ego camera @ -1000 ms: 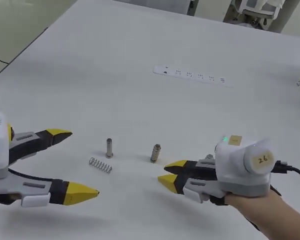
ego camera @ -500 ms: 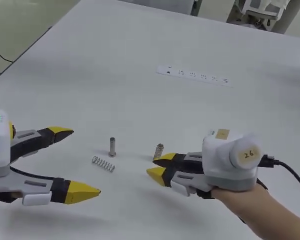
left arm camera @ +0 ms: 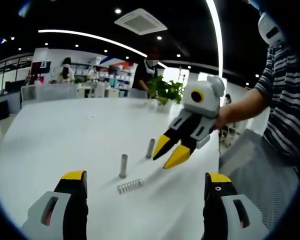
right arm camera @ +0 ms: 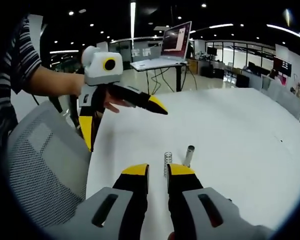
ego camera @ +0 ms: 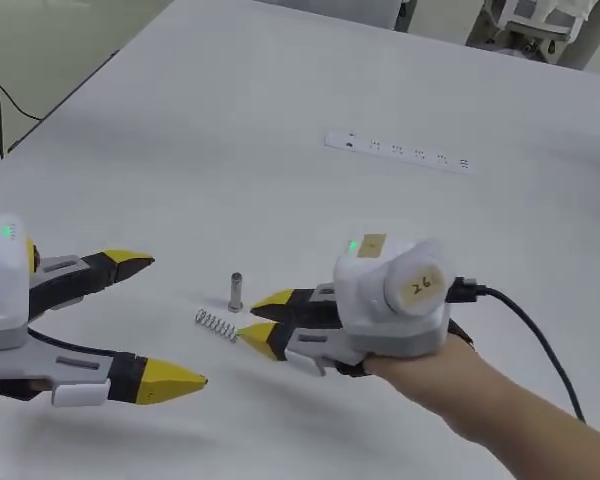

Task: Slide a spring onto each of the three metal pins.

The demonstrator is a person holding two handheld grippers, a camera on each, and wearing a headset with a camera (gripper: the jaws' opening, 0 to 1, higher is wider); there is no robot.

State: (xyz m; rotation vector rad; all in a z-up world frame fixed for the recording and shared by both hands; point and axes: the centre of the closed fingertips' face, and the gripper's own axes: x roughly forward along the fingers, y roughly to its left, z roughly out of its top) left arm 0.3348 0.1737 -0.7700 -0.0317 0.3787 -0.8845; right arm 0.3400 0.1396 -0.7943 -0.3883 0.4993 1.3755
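Head view: the left gripper (ego camera: 158, 320) hangs by the near edge of the bench (ego camera: 280, 120), its black jaws with yellow wedge tips spread wide and empty. The right gripper (ego camera: 258, 320), a rounded white body on the same black and yellow jaws, has its jaws only a narrow gap apart and holds nothing. Its tips are just beside the spring (ego camera: 216, 324), a small bright wire coil lying flat on the smooth white bench. A short grey metal pin (ego camera: 236, 291) stands upright just beyond the spring. A flat white power strip (ego camera: 405, 152) lies well apart, toward the far edge.

Left gripper view shows a second pin (left arm camera: 150, 148) upright near the right gripper's tips; whether it carries a coil I cannot tell.

Right gripper view shows the spring in the slit between its own tips, with the pin just beside it.
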